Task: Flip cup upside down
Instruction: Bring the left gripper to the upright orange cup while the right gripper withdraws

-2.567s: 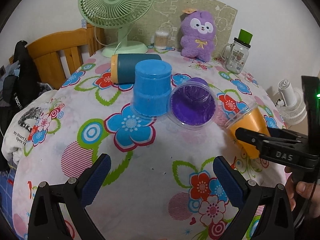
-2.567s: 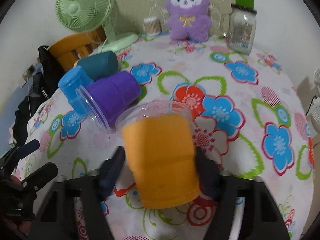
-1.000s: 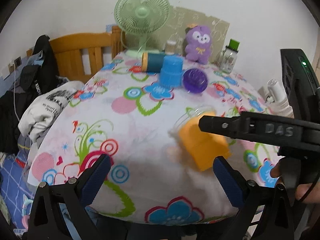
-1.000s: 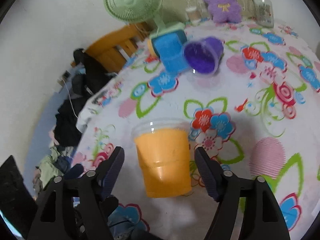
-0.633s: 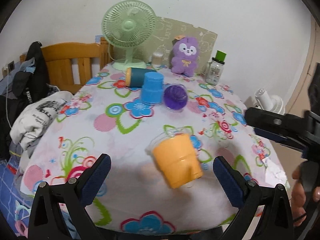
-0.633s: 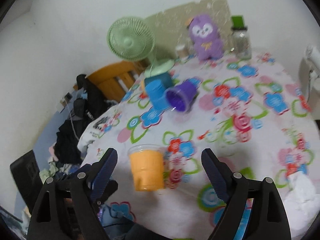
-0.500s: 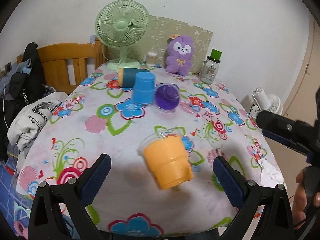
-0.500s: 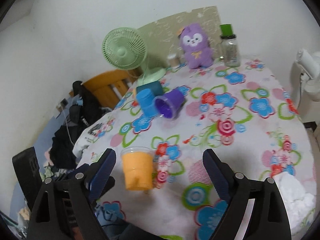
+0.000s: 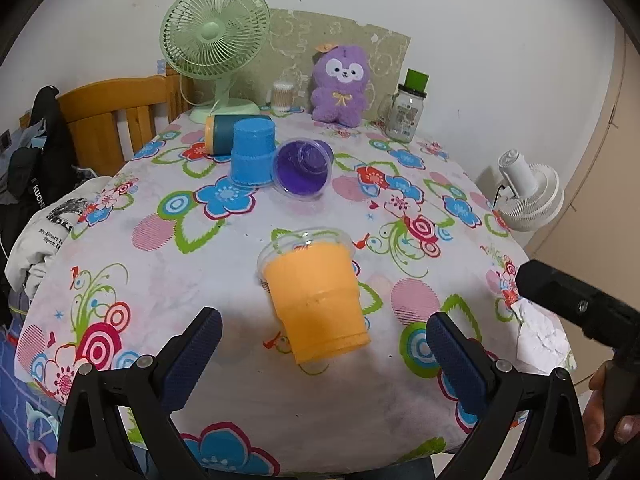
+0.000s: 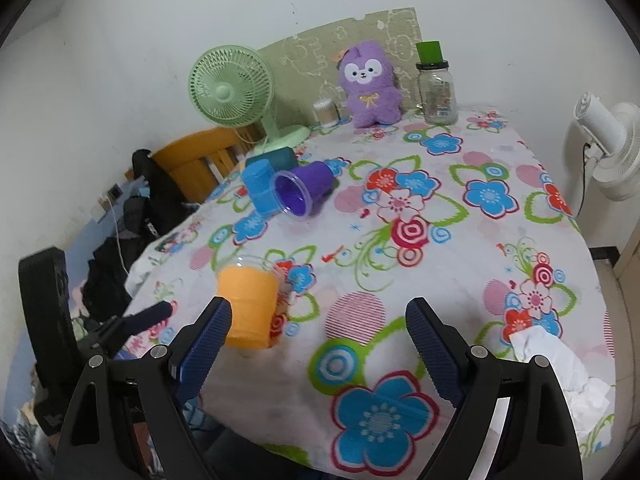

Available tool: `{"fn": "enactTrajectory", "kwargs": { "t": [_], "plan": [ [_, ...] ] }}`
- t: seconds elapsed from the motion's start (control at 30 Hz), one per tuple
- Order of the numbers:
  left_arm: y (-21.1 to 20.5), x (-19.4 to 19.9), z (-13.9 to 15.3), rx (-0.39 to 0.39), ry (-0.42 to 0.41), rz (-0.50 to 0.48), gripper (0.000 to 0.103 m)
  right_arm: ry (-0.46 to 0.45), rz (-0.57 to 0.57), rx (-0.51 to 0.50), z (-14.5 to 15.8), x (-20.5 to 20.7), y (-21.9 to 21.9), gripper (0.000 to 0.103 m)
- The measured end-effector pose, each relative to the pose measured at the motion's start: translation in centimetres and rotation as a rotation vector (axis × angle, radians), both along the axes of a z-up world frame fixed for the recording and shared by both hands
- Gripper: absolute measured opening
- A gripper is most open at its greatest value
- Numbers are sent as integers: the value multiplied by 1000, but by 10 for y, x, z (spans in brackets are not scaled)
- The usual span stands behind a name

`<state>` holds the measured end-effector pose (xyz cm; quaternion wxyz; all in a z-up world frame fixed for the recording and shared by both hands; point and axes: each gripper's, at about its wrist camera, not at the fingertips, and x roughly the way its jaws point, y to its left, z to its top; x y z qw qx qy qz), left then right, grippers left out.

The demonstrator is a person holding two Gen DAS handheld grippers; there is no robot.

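Note:
An orange cup with a clear rim stands near the front of the flowered table, rim to the far side and its narrow closed end towards me; it also shows in the right wrist view. My left gripper is open and empty, just short of the cup. My right gripper is open and empty, to the right of the cup and drawn back. A blue cup stands upside down. A purple cup lies on its side next to it.
A teal cup lies on its side at the back by a green fan. A purple plush, a glass jar and a small container line the back. Crumpled paper lies at the right edge. A wooden chair stands left.
The right gripper has let go of the orange cup, opened and pulled back. Both grippers have drawn away from the table; the cup now stands alone near the front.

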<state>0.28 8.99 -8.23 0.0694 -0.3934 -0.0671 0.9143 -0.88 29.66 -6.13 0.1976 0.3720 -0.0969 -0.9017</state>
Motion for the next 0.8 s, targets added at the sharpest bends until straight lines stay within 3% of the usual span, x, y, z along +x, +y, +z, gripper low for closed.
{"fn": "enactTrajectory", "kwargs": {
  "t": [0.8],
  "plan": [
    [8,0,-7,-6,-19,-3,103,9,-13,22,-7,8,6,91]
  ]
}}
